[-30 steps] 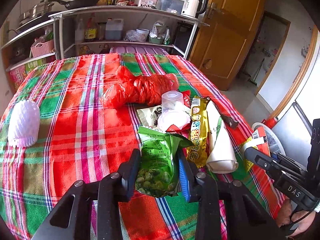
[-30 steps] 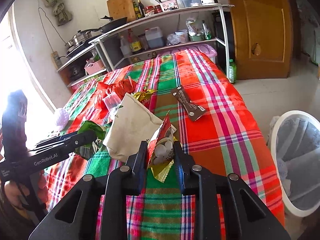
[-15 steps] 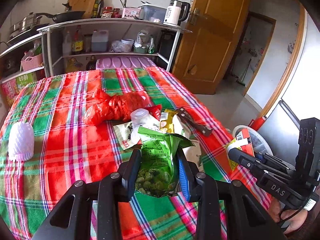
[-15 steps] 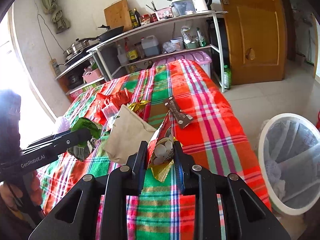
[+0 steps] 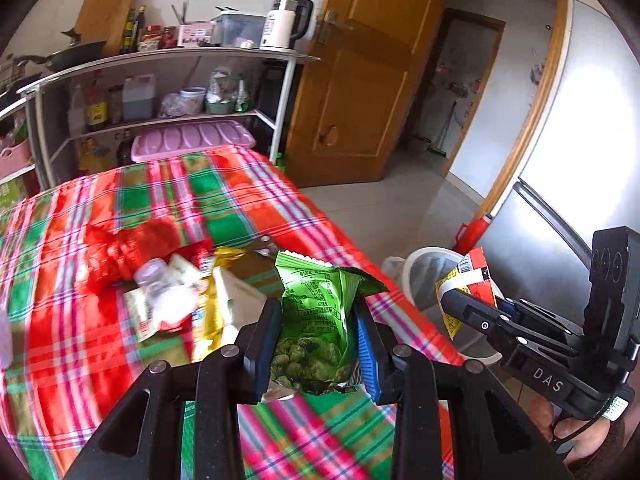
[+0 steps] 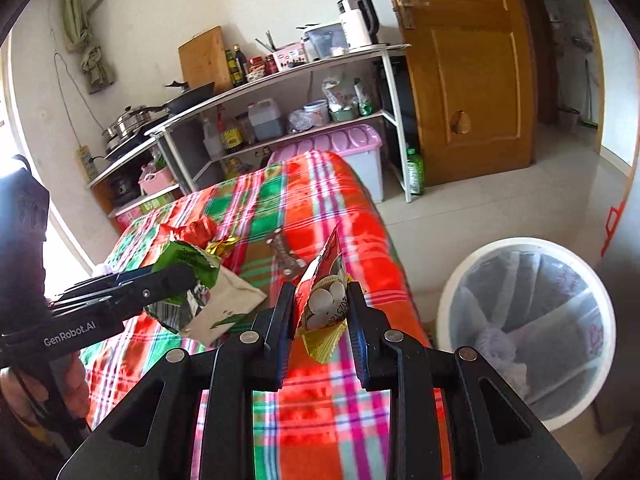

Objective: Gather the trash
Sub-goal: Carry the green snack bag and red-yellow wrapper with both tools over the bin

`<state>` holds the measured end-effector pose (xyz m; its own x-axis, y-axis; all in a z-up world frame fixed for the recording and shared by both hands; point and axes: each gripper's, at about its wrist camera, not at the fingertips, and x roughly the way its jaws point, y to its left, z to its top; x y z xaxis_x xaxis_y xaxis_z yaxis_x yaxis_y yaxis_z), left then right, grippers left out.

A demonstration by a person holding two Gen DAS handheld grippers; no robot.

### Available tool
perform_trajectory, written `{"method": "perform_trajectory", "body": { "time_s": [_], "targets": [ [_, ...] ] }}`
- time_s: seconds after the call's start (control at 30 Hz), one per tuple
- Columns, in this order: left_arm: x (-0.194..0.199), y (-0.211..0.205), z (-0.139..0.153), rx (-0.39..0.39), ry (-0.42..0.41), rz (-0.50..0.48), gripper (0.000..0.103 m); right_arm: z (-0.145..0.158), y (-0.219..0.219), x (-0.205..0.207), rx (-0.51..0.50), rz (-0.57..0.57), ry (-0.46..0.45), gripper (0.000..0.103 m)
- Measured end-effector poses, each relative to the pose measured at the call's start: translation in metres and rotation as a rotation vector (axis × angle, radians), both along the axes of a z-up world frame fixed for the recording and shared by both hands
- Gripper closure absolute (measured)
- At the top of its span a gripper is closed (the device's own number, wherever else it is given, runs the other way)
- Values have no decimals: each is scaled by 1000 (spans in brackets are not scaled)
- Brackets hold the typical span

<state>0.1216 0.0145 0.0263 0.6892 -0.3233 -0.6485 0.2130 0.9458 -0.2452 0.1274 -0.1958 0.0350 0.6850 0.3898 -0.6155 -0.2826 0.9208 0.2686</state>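
Right wrist view: my right gripper clenches the red packet; left gripper grips the green bag. Bin at 3 o'clock; release only above its rim.

A metal shelf rack stands against the far wall, with a white kettle, a wooden cutting board and a black pan on top. A lilac-lidded storage box sits beside the table under its plaid cloth. A wooden door stands right of the rack.
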Motion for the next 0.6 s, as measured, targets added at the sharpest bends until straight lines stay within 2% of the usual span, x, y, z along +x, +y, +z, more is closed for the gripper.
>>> {"method": "perform_trajectory", "body": {
  "time_s": [0.3, 0.6],
  "targets": [
    [25, -64, -2, 27, 4, -126, 67, 3, -51, 0, -27, -115, 3, 77],
    [42, -132, -18, 31, 44, -259, 66, -16, -104, 6, -56, -224, 63, 77]
  ]
}}
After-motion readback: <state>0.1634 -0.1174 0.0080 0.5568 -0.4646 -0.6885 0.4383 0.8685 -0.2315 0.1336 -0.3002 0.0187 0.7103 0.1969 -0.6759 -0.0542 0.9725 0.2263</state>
